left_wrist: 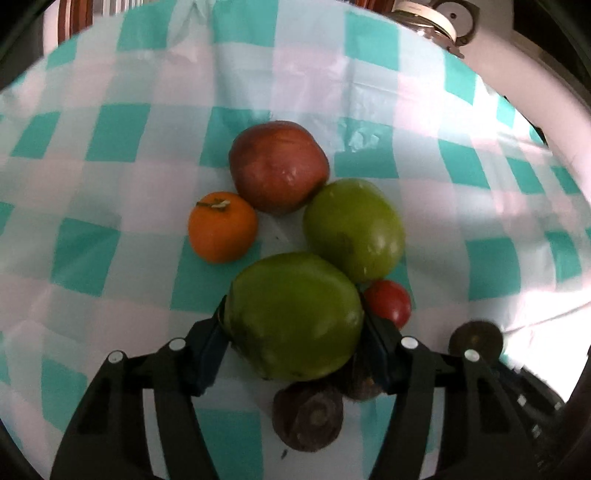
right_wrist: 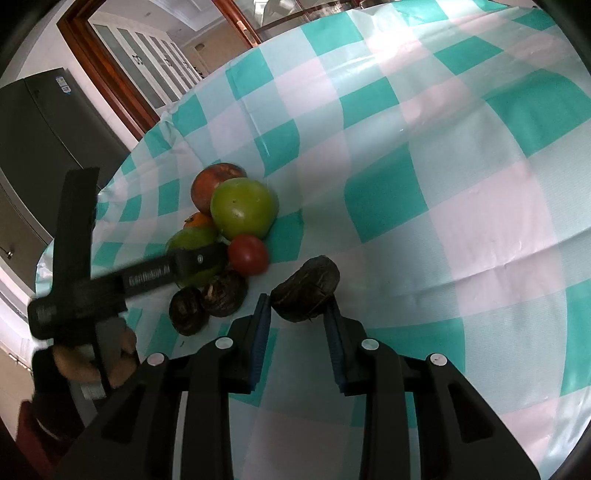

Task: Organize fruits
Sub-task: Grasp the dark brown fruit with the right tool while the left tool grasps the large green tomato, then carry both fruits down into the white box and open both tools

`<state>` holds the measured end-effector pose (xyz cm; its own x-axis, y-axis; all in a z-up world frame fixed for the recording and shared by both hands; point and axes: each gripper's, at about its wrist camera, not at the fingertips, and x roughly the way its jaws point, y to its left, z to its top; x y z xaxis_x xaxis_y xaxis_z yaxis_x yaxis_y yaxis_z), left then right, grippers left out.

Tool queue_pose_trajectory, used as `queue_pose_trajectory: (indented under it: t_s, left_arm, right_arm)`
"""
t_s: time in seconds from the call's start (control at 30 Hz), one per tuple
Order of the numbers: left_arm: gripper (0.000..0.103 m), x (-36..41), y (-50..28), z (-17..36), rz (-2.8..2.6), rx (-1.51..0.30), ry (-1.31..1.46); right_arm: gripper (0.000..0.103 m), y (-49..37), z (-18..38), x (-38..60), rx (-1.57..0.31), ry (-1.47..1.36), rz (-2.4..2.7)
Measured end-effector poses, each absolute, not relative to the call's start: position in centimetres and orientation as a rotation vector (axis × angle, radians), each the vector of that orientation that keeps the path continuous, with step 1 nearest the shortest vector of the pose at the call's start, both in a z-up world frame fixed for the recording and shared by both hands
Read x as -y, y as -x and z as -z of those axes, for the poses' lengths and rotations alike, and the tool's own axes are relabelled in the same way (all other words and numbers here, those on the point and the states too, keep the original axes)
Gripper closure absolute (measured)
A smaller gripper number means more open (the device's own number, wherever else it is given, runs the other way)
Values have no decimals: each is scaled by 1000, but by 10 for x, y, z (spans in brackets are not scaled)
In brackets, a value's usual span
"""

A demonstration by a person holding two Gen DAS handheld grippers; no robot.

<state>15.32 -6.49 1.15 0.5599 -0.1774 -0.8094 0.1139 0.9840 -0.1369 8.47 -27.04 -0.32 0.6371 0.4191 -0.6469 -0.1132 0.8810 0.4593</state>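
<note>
My left gripper [left_wrist: 293, 317] is shut on a large green fruit [left_wrist: 295, 317], held just above the checked tablecloth. Beyond it lie a second green fruit [left_wrist: 352, 229], a red-brown apple [left_wrist: 277, 166], an orange [left_wrist: 221, 227] and a small red tomato [left_wrist: 391, 301]. Dark brown fruits [left_wrist: 306, 413] lie under the left gripper. In the right wrist view the left gripper [right_wrist: 192, 260] reaches in from the left over the pile. My right gripper [right_wrist: 297, 314] holds a dark brown fruit [right_wrist: 304, 288] between its fingertips, to the right of the pile.
The teal, pink and white checked cloth [right_wrist: 443, 184] covers a round table whose edge [right_wrist: 122, 162] curves at the left. A dark fridge [right_wrist: 44, 122] and a wooden door frame [right_wrist: 110, 74] stand beyond it. A device [left_wrist: 436, 22] sits at the far right edge.
</note>
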Motion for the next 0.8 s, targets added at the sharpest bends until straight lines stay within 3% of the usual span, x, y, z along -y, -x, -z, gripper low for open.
queue_pose_trajectory:
  t_s: [0.5, 0.8]
  left_arm:
    - [39, 4, 7, -67, -92, -657, -28]
    - [39, -82, 143, -94, -208, -572, -42]
  right_arm:
    - [73, -71, -9, 266, -780, -369, -282]
    - [73, 73, -71, 148, -637, -236, -486]
